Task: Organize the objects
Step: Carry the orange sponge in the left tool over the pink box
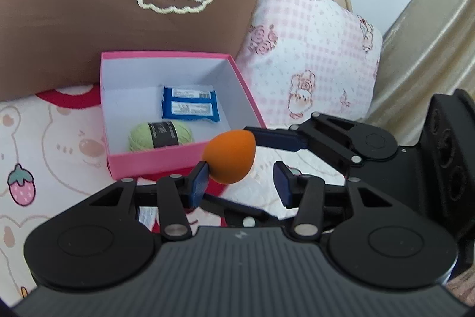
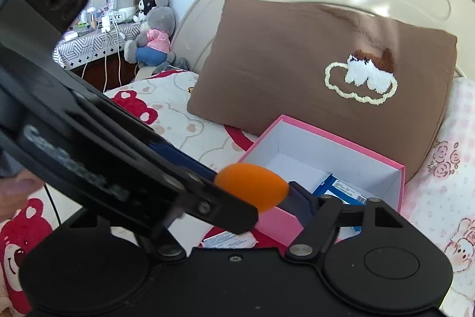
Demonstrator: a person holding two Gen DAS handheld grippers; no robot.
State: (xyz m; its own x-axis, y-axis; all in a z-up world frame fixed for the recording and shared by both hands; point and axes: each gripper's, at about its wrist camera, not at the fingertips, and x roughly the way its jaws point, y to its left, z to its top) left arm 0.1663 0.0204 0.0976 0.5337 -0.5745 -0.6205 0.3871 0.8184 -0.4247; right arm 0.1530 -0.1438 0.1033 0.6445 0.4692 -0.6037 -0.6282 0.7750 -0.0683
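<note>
My left gripper is spread wide. Only its left pad touches the orange sponge, which hangs mid-frame above the near right corner of the pink box. One finger of my right gripper rests against the sponge's far side. Its other finger is hidden, so I cannot tell whether it clamps. Inside the box lie a blue packet and green yarn. A brown pillow fills the upper left.

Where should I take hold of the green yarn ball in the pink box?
Come straight down from above; the pink box walls block any side approach. The green yarn ball lies on its side, so close the claw across its black paper band, probably the firmest part.
</note>
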